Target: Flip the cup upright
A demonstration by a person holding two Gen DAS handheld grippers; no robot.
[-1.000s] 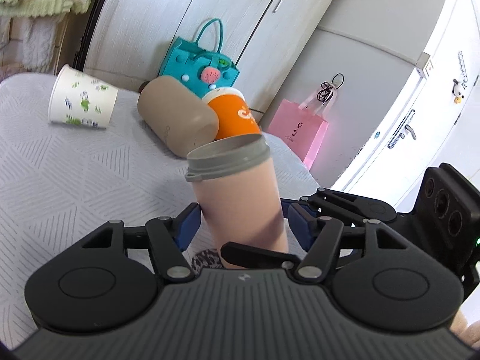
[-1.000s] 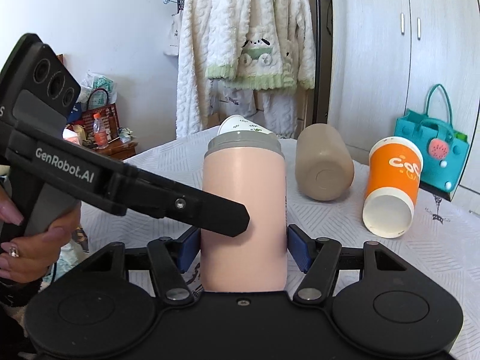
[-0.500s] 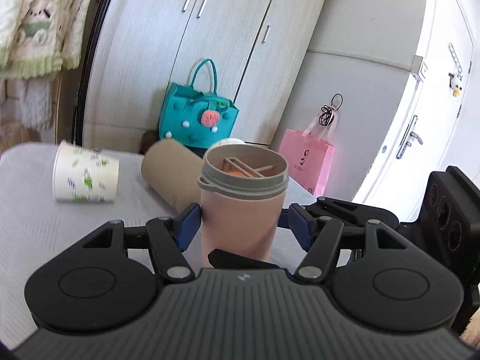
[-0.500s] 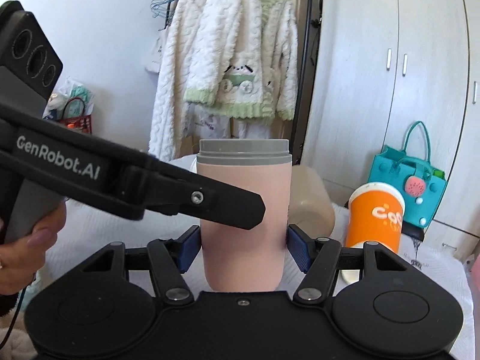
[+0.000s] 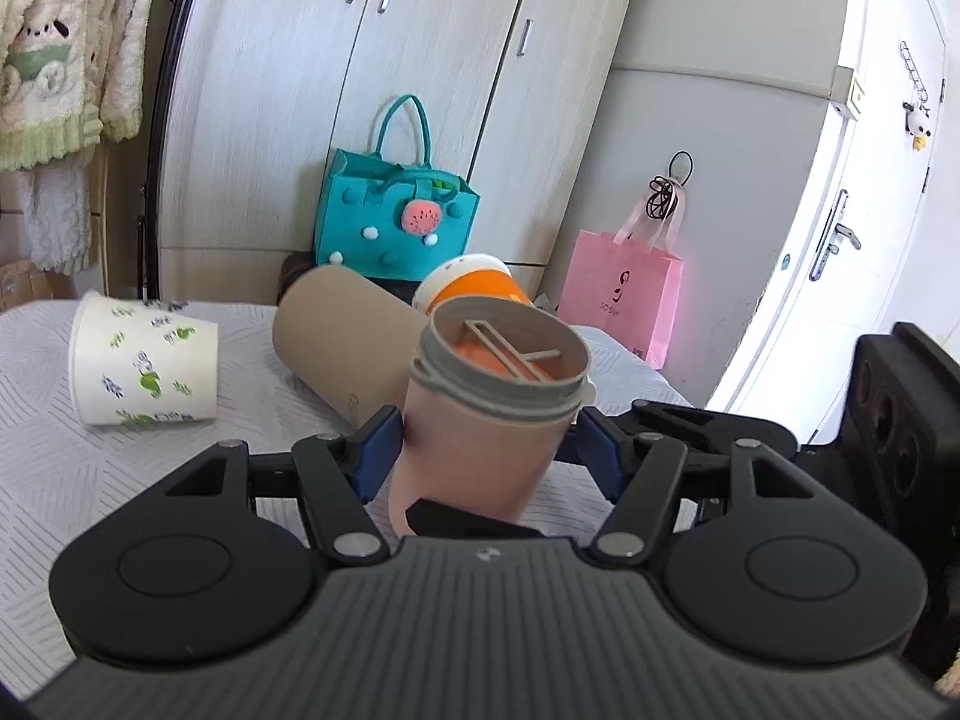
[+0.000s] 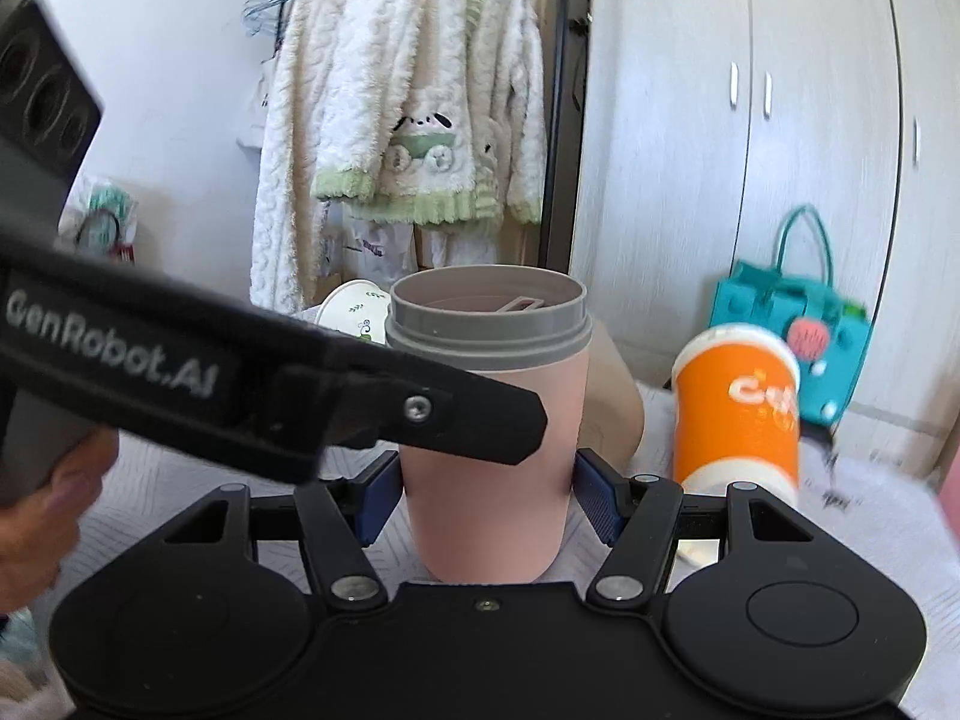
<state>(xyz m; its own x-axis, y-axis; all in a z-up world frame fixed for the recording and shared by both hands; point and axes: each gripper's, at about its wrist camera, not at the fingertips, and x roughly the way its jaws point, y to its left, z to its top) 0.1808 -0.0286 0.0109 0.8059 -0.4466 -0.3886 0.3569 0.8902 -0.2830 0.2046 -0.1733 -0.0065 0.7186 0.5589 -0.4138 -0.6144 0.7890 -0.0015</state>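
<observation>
A pink cup [image 5: 474, 450] with a grey screw rim stands mouth up, slightly tilted in the left wrist view. Both grippers grip its lower body from two sides. My left gripper [image 5: 486, 450] has its blue pads against the cup's sides. My right gripper [image 6: 486, 492] is shut on the same cup [image 6: 492, 450]. The left gripper's finger [image 6: 432, 414] crosses in front of the cup in the right wrist view. The cup's base is hidden behind the gripper bodies.
On the white quilted surface [image 5: 72, 480] lie a white leaf-print paper cup [image 5: 144, 378], a tan cup [image 5: 342, 348] and an orange paper cup [image 6: 738, 414], all on their sides. A teal bag [image 5: 396, 228] and a pink bag [image 5: 624, 300] stand by the wardrobe.
The pink cup, held by both grippers, has tipped so that its open mouth now shows from above. Both cameras have risen and shifted relative to the background.
</observation>
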